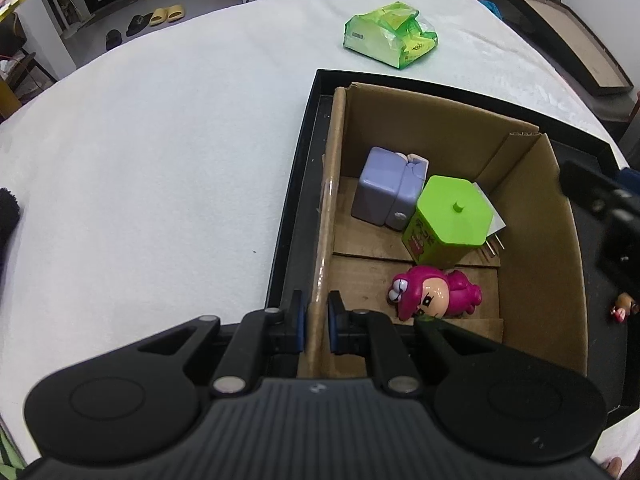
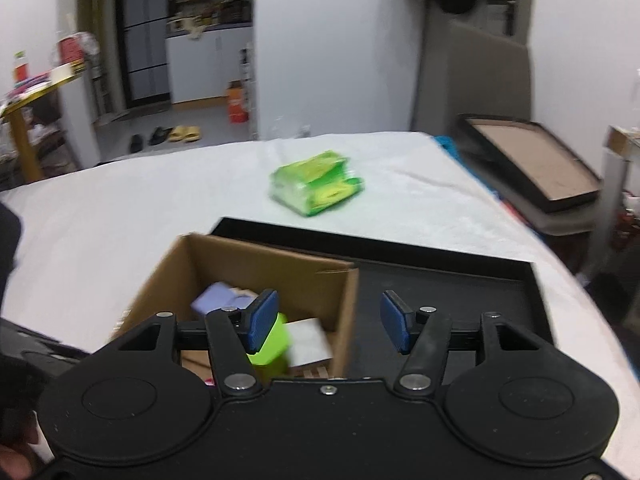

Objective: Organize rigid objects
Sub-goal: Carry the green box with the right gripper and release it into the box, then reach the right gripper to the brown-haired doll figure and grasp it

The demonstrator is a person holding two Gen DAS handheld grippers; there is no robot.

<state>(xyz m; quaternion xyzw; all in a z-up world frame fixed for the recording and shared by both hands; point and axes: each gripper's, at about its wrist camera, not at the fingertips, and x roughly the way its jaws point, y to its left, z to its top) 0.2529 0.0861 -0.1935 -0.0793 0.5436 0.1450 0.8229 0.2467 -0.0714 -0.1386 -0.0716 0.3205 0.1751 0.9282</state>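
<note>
**Ops:** I've got the left gripper (image 1: 316, 322) clamped on the near left wall of the cardboard box (image 1: 532, 216), blue pads either side of the corrugated edge, pointing steeply down. The box sits inside a shallow black tray (image 1: 298, 184), hard against the tray's left side; there's open black tray floor to the right of the box.

**Eng:** Room around it?

**Ops:** Plenty. The white tablecloth (image 1: 160, 140) is bare on the left and ahead, apart from a crinkly green plastic packet (image 1: 390, 36) well beyond the tray. In the left view, a small figurine (image 1: 623, 307) lies on the tray floor right of the box, half hidden.

**Eng:** Contents?

**Ops:** Three rigid bits on the box floor: a lilac plastic block (image 1: 386, 194) with rounded corners at the back, a lime green hexagonal tub (image 1: 448, 218) with a knobbed lid just beside it, and a glossy pink toy figure (image 1: 434, 292) lying nearer me. White card and thin sticks poke out behind the tub.

**Eng:** Right side?

**Ops:** The right gripper (image 2: 328, 326) is spread, nothing between the pads, hovering over the box's right wall, angled down. The right view is motion-blurred. A second black tray (image 2: 532, 160) sits off the table to the right.
</note>
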